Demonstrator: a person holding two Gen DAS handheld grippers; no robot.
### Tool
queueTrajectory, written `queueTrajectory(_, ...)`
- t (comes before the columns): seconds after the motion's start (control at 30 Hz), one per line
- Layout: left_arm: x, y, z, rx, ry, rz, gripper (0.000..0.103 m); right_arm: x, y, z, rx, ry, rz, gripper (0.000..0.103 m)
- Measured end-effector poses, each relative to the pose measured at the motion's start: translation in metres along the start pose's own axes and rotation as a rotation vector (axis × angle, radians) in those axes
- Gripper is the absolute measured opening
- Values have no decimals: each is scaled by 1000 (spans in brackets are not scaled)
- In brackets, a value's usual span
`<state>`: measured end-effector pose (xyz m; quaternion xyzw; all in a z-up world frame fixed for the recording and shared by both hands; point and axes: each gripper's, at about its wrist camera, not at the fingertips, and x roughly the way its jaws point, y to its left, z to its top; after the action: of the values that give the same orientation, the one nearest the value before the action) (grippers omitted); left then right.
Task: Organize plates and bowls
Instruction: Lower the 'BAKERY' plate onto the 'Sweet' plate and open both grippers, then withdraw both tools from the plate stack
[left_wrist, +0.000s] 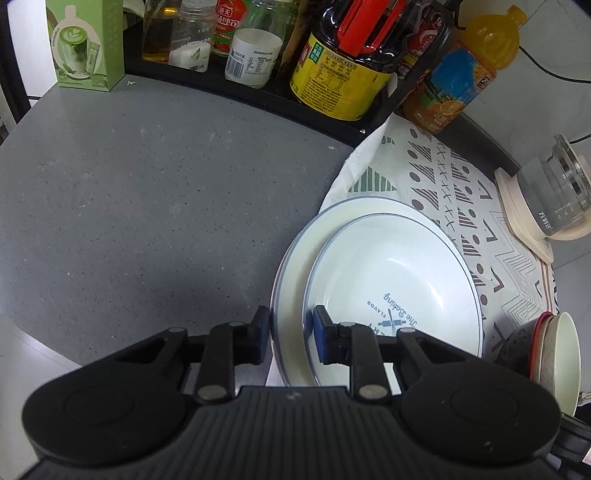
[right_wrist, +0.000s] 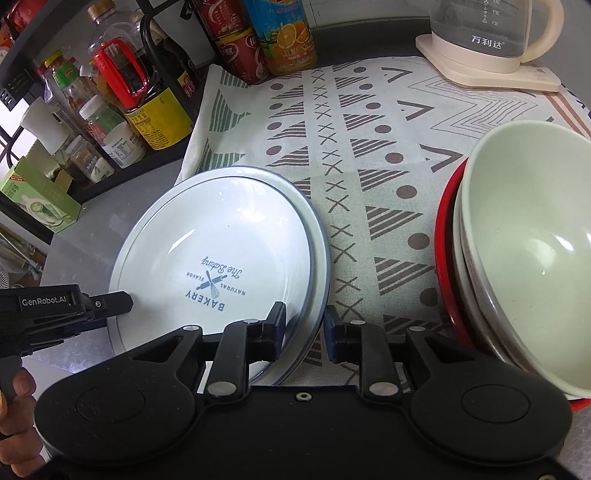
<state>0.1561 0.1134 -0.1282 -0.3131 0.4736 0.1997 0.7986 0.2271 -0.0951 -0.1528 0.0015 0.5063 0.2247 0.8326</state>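
Two white plates with a thin blue rim lie stacked, the upper plate (left_wrist: 399, 280) (right_wrist: 207, 240) printed "BAKERY", the lower plate (left_wrist: 291, 266) (right_wrist: 314, 221) peeking out beneath it. They lie half on a patterned cloth (right_wrist: 369, 147). My left gripper (left_wrist: 291, 332) is shut on both rims at the stack's left edge, and one of its fingers (right_wrist: 118, 300) shows in the right wrist view. My right gripper (right_wrist: 304, 325) straddles the rim on the opposite side, open, with a gap beside its outer pad. A stack of bowls (right_wrist: 535, 240) (left_wrist: 557, 354) leans at the right, pale green innermost and red-rimmed outermost.
A glass kettle (right_wrist: 487, 33) (left_wrist: 554, 195) on its cream base stands on the cloth's far corner. A black rack of bottles and jars (left_wrist: 332, 55) (right_wrist: 140, 92) lines the back. A green box (left_wrist: 86, 44) stands at the far left. The grey counter (left_wrist: 147, 203) stretches left of the plates.
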Motion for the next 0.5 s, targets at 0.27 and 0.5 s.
queueTrajectory(0.27, -1, -1, 6, -1, 19, 23, 24, 0, 1, 2, 2, 8, 7, 29)
queueTrajectory(0.5, -11, -6, 14, 12, 12, 57, 41, -16, 7, 8, -14, -24, 37, 50)
